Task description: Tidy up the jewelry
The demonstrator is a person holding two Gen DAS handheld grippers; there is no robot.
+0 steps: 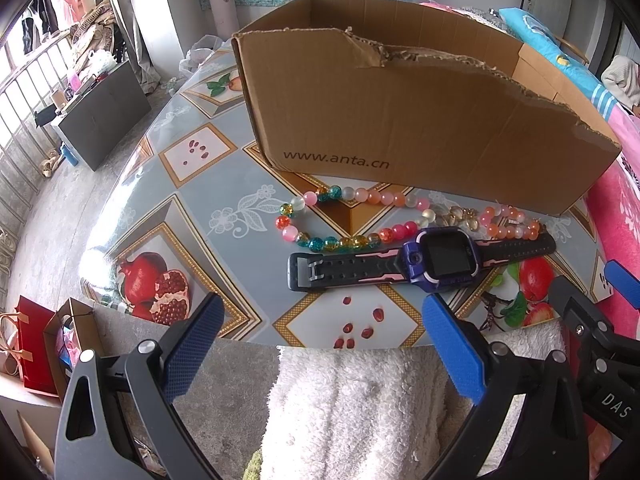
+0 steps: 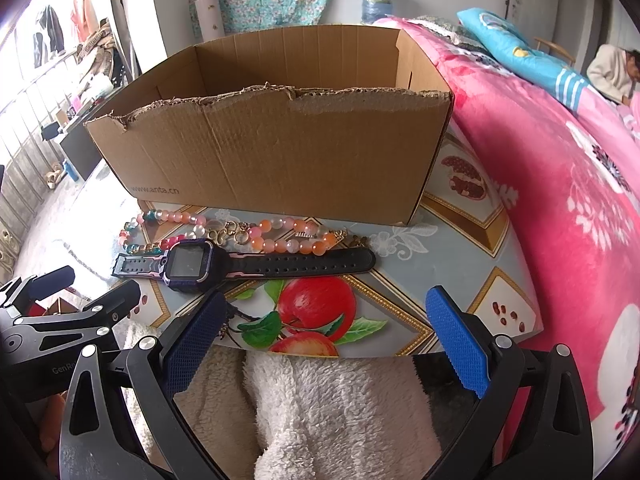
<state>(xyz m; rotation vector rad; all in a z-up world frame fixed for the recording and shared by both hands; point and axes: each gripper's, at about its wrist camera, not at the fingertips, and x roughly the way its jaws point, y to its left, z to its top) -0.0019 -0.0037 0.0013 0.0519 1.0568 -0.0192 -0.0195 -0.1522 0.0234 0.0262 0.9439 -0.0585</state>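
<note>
I hold both tools back at the near edge of the fruit-patterned glossy table [image 1: 192,208], above a white fleece cloth [image 1: 360,400]. My left gripper [image 1: 324,344] stands with its blue-padded jaws spread wide and nothing between them. My right gripper [image 2: 326,332] is likewise spread wide and empty.

The task items lie in a row between the grippers and the torn brown cardboard box [image 1: 420,120], which stands open-topped behind them. The purple-cased child's smartwatch with black and pink strap [image 1: 424,262] lies flat, nearest to me. Its long axis runs left to right, across the pointing direction of both grippers. Just behind it, touching or nearly touching the strap, lies the string of pink, orange, teal and amber glass beads [image 1: 352,220], also stretched left to right along the foot of the box wall.

From the left gripper the watch case sits ahead and slightly right of centre. From the right gripper the watch case [image 2: 190,264] sits ahead and to the left, with the long strap end reaching toward centre. I judge the left gripper better aligned with the case. Because the strap lies crosswise, the jaws as now oriented would close along its length; I judge a wrist turn is needed to pinch across its narrow width.
</note>
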